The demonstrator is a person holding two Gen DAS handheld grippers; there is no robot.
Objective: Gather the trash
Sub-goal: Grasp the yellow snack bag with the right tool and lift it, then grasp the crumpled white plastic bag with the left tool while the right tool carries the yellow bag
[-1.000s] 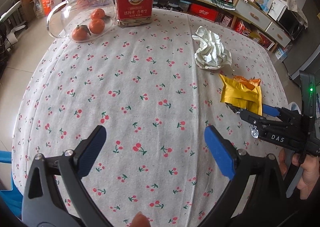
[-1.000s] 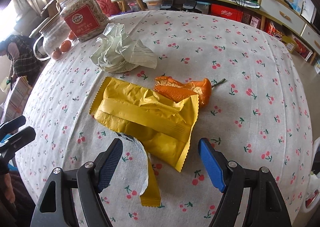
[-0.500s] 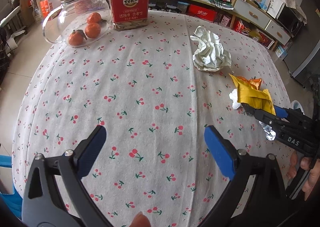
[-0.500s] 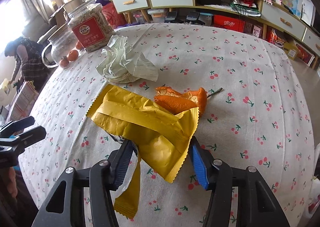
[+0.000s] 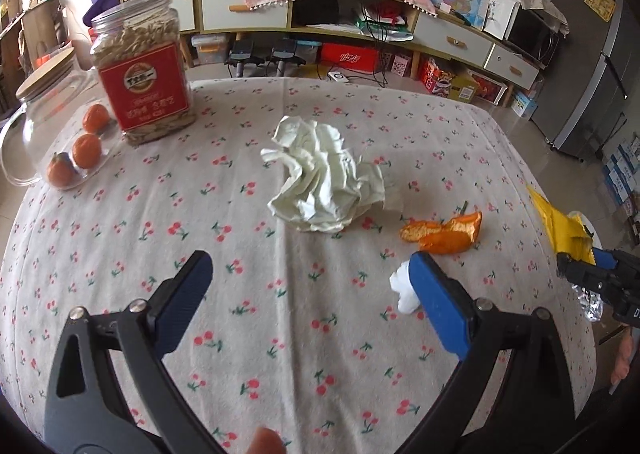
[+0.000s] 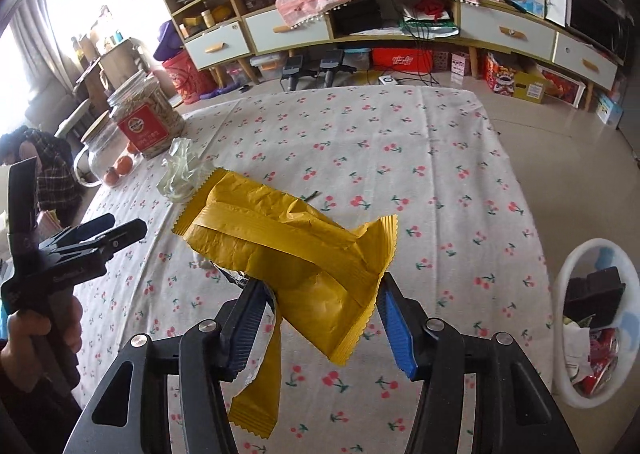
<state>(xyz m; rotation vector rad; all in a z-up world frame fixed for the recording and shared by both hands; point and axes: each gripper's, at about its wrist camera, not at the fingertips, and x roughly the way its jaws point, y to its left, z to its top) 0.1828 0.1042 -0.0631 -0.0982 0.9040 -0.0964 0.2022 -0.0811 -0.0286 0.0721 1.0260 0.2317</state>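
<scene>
My right gripper point(image 6: 320, 286) is shut on a crinkled yellow snack wrapper point(image 6: 288, 254) and holds it off the cherry-print tablecloth; a torn yellow strip hangs below it. In the left wrist view the same wrapper point(image 5: 560, 226) shows at the right edge in the right gripper point(image 5: 592, 266). My left gripper point(image 5: 308, 260) stands open over the cloth with nothing between its fingers. Ahead of it lie a crumpled pale paper point(image 5: 324, 182) and orange peel point(image 5: 444, 232). A small white scrap point(image 5: 404, 290) sits just behind its right finger.
A white trash bin point(image 6: 568, 274) with rubbish inside stands on the floor beyond the table's right edge. A red-labelled seed jar point(image 5: 140, 74) and a glass jar of mandarins point(image 5: 48, 126) stand at the far left. Shelves and drawers line the back wall.
The right jaws closed on the yellow wrapper, then lifted it off the cloth and carried it right, uncovering the orange peel. The left gripper slid right, toward the crumpled paper, still open.
</scene>
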